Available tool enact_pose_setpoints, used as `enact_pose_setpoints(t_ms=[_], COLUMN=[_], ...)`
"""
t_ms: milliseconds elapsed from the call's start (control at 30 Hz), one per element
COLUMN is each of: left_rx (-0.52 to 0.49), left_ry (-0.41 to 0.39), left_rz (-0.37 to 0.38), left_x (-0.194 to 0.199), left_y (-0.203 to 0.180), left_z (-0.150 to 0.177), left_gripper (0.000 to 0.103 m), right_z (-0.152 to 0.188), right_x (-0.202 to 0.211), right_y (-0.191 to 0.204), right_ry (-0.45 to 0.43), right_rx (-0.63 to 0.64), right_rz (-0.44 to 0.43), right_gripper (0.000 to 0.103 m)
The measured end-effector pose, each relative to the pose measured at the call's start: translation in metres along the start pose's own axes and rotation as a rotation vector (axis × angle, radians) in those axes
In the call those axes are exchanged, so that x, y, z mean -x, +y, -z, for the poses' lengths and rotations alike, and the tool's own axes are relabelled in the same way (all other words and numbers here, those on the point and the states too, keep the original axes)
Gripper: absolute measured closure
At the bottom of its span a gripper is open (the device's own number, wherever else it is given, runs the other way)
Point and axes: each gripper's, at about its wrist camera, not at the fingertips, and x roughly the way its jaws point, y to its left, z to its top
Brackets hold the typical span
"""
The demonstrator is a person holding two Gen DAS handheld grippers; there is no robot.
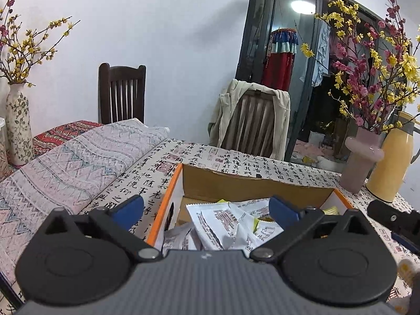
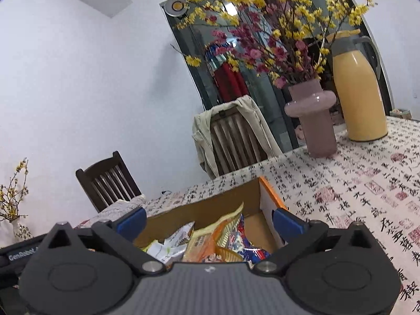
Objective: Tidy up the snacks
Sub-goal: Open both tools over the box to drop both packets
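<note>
An open cardboard box [image 1: 252,185] with orange-and-white sides sits on the calligraphy-print tablecloth. Inside lie several white snack packets [image 1: 223,223]. My left gripper [image 1: 206,210] is open and empty, above the box's near left part. In the right wrist view the same box [image 2: 210,207] holds an orange snack bag [image 2: 210,239], a blue-red packet [image 2: 244,246] and pale packets [image 2: 170,246]. My right gripper [image 2: 210,220] is open and empty over the box's right part. The right gripper's black body [image 1: 393,220] shows at the left view's right edge.
A pink vase [image 2: 315,120] with flowering branches and a yellow thermos jug [image 2: 359,94] stand at the table's far right. A chair draped with a beige jacket [image 1: 252,120] and a dark chair [image 1: 122,92] stand behind. A folded patterned cloth [image 1: 65,162] and a floral vase [image 1: 17,126] lie left.
</note>
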Motion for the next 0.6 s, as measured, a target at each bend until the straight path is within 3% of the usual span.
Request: enact_pose_setpoints(t_ms=[300, 600], left_rx=[-0.008, -0.065], left_ry=[-0.048, -0.046], left_rz=[0.03, 0.083], left_x=[0.049, 0.122], left_y=[0.007, 0.023], left_z=[-0.01, 0.018], left_gripper=[0.0, 0.0], right_z=[-0.009, 0.016], right_x=[0.05, 0.12], right_y=[0.017, 0.028], right_ry=[-0.048, -0.009], right_rx=[0.072, 0.167], right_rz=[0.015, 0.028], right_gripper=[0.0, 0.0])
